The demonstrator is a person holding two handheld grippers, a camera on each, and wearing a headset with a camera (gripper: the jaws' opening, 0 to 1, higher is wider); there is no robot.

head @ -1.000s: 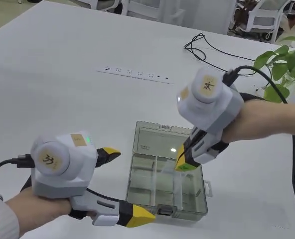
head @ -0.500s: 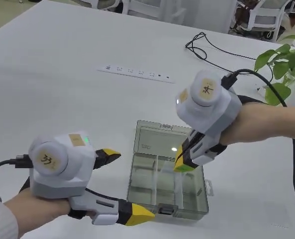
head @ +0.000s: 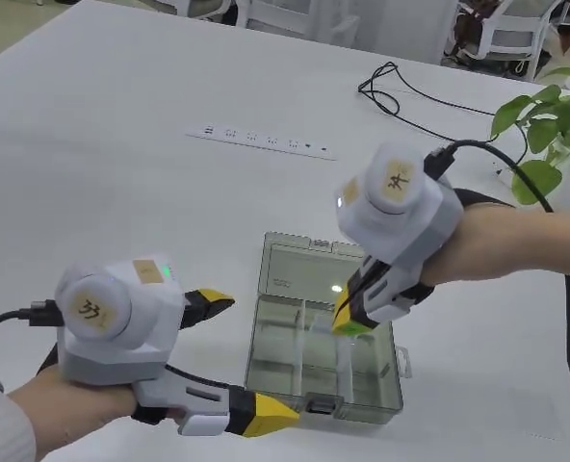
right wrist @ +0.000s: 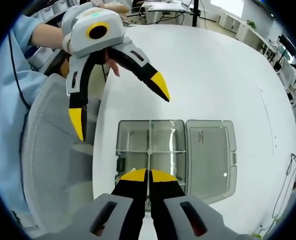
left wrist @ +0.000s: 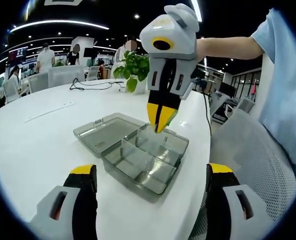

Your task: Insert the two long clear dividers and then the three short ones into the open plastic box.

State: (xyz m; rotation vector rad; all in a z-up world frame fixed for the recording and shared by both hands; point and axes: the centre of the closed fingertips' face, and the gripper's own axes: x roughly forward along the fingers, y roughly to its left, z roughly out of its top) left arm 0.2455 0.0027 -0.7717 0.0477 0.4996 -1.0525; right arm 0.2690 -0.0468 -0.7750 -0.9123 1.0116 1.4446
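While the open plastic box [head: 256, 361] rests on the white table [head: 121, 144] with its lid laid flat on the far side, clear dividers [right wrist: 149, 137] already cross its base into compartments. Above its right half hangs the right gripper [head: 348, 325], tips pressed together; whether a clear piece is pinched between them I cannot tell. At the near left corner, the left gripper [head: 239, 357] hovers with jaws spread wide and nothing between them. Farther off lie a power strip [head: 261, 142] and a plant [head: 555, 115].

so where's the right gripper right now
In the head view the right gripper hangs fingers-down over the open plastic box, right of the left gripper.
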